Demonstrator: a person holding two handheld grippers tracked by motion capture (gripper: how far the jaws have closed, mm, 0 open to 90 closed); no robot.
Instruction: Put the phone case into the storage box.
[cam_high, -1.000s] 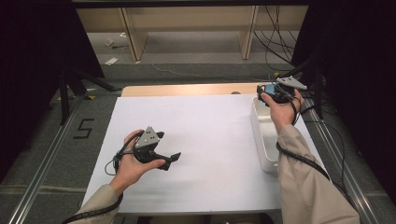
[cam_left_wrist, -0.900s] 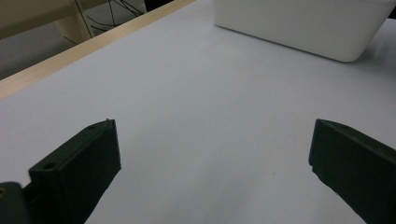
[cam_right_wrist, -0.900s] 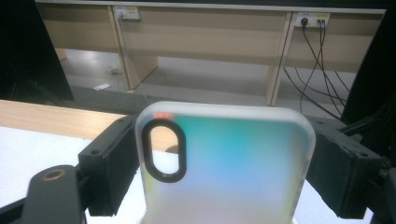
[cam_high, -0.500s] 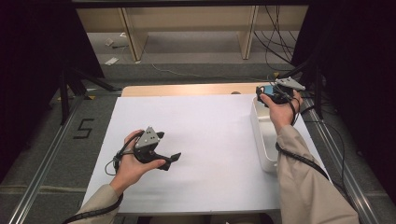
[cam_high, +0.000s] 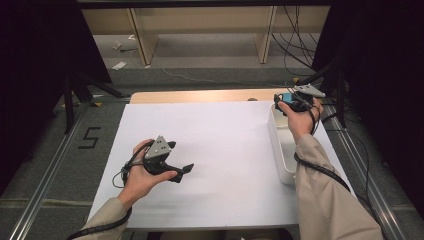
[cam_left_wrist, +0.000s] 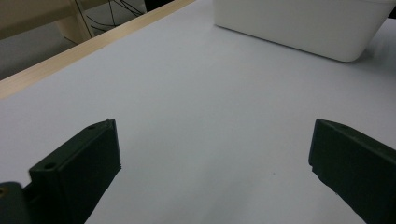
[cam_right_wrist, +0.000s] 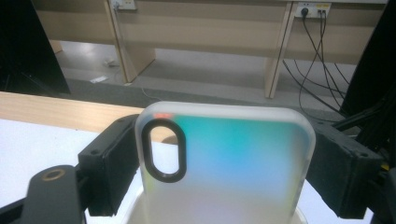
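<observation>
The right gripper (cam_right_wrist: 219, 163) clamps one translucent, teal-tinted plastic phone case (cam_right_wrist: 224, 158) by its long edges, upright above one white rectangular plastic bin (cam_high: 281, 150). It looks light, slightly flexible and slick. The left gripper (cam_high: 184, 172) rests released, empty, on the white surface (cam_high: 225, 150).

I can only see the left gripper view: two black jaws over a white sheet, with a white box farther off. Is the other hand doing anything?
Observer: Yes. The right gripper is shut on a phone case, translucent with a blue-green tint.
Operator: Where is it?
Observer: In the high view, it is held above the far end of the white bin.
Operator: Are my jaws holding anything?
Observer: No. The left gripper is open and empty, low over the white sheet.
</observation>
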